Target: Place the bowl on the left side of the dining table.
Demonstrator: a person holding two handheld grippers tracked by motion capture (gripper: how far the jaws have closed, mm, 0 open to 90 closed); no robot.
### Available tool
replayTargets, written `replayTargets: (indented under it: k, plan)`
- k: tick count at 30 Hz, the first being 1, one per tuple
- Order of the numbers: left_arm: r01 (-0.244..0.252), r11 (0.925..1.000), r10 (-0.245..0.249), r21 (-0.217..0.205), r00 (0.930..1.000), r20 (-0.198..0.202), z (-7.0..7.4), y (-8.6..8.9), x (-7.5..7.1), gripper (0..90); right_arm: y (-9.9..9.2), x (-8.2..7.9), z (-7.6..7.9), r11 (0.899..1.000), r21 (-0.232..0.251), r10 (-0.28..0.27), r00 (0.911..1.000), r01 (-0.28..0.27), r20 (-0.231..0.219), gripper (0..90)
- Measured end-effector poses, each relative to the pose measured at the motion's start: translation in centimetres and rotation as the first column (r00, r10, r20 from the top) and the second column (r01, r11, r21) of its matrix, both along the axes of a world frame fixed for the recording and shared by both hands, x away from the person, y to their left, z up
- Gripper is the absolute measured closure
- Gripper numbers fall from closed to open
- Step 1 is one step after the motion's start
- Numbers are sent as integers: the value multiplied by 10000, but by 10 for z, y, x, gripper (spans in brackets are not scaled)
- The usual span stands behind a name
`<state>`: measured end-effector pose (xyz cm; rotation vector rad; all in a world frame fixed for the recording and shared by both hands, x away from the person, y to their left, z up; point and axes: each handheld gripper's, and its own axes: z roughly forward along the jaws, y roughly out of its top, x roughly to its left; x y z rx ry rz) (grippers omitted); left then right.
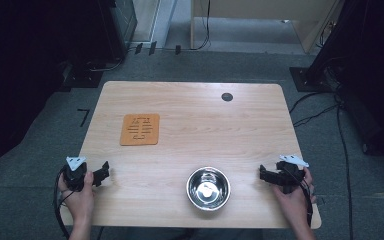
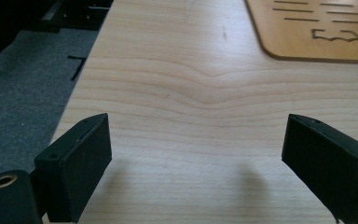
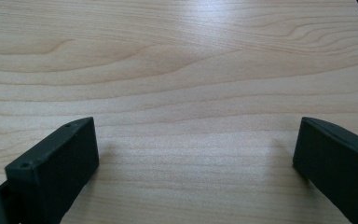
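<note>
- On the near half of the wooden table (image 1: 190, 115), seen from the high view, a steel bowl (image 1: 208, 188) sits close to the front edge, at about 6 o'clock from the table's centre, upright and empty.
- At roughly 10 o'clock from the bowl, well apart from it, lies an orange mat (image 1: 140, 129), flat and square to the table edges.
- Right gripper (image 1: 264, 175) hovers near the bowl at its 3 o'clock, jaws pointing toward it; the bowl lies at 9 o'clock from those jaws.
- Left gripper (image 1: 104, 171) sits out at the bowl's 9 o'clock, farther off, so I judge the right hand (image 1: 295, 197) the nearer of the 2.
- A round bowl has no long axis, so any rim point would serve; the rim facing the right jaws looks the obvious one.
- Both pairs of jaws stand wide apart with nothing between them, bare wood showing in the gap.
- Left gripper view (image 2: 196, 149) catches the mat's corner (image 2: 317, 32) at about 1 o'clock ahead, which the right gripper view (image 3: 196, 154) lacks.
- High view alone gives the bowl's place relative to both hands.
</note>
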<state>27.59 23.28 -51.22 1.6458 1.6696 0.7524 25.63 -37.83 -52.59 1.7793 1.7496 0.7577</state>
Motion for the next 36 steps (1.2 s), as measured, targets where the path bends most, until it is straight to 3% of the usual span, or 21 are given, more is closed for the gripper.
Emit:
replayTargets:
  k: [6,10,13,18,24,36]
  plan:
    - [312,9995,-310,-110,9994,145,3,-14,-1,78,0,0,0,10000,-2,1,10000,-1,3,0]
    - [543,9974,-528,-479,9981,330,8,-25,-2,78,0,0,0,10000,-1,1,10000,-1,2,0]
    - [857,9923,-819,-889,9956,456,13,-38,-2,78,0,0,0,10000,-1,0,10000,0,2,0]
    - [1356,9849,-1306,-1075,9901,521,17,-61,-2,78,0,0,0,10000,-2,2,10000,-2,1,0]
    - [1849,9766,-1791,-1100,9820,604,21,-82,-4,78,0,0,0,10000,-3,3,10000,-3,3,0]
    - [2710,9530,-2644,-1353,9622,651,26,-122,-7,78,0,0,0,10000,-4,2,10000,-2,2,0]
